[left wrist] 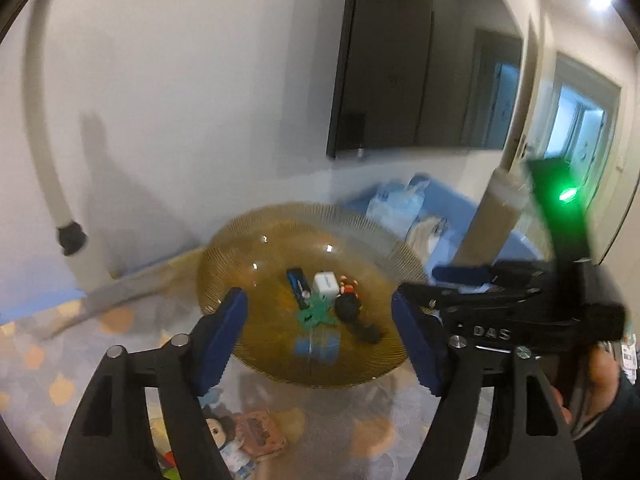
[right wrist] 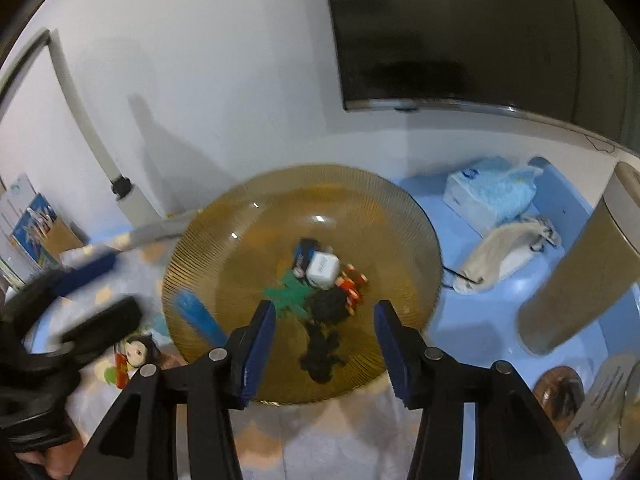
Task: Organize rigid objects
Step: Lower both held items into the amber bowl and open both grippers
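An amber ribbed glass plate lies on a patterned surface. In it are a white cube, a dark blue lighter-like bar, a green flat piece, small red-and-white pieces, a black lump and a blue piece. My left gripper is open above the plate's near side, empty. My right gripper is open above the plate's near part, empty; it also shows in the left wrist view.
A doll picture card lies in front of the plate. A blue tissue pack, a beige cloth and a tan cylinder sit right. A white pipe and a dark TV are on the wall.
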Demonstrator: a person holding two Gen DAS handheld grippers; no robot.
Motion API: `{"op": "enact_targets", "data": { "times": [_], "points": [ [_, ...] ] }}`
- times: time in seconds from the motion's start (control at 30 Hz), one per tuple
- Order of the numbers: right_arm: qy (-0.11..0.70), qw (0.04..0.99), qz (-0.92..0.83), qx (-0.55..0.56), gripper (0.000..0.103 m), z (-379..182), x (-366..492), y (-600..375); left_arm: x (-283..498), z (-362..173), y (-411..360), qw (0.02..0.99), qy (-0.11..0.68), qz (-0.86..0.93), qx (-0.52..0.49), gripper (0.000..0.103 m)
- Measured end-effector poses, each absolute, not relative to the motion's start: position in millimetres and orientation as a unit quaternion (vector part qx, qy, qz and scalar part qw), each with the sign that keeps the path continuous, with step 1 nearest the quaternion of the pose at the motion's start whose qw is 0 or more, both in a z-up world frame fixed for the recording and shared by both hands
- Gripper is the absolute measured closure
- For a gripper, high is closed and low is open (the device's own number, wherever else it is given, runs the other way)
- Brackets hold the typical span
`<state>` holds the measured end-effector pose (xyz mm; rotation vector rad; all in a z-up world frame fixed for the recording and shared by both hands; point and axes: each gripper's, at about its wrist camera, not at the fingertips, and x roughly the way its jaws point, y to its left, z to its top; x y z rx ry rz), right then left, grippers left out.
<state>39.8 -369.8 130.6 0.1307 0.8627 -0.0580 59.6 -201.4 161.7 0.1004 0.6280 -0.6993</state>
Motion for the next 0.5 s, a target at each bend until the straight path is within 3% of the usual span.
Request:
{"op": "enact_targets", "data": {
  "times": [0.1,0.3,0.5],
  "points": [
    [0.407,0.908,-0.008,0.100,0.053,140,19,-373,43,181,-173,0.900,0.290,-0.323,0.027,0.030],
    [0.385,0.920,0.025,0.073,0.053,165,-25,-338,2,191,-97,0.921,0.283,-0.268,0.000,0.030],
    [0.387,0.917,0.080,0.049,0.044,145,-48,-284,-25,150,-17,0.925,0.321,-0.197,-0.038,0.030]
  ]
}}
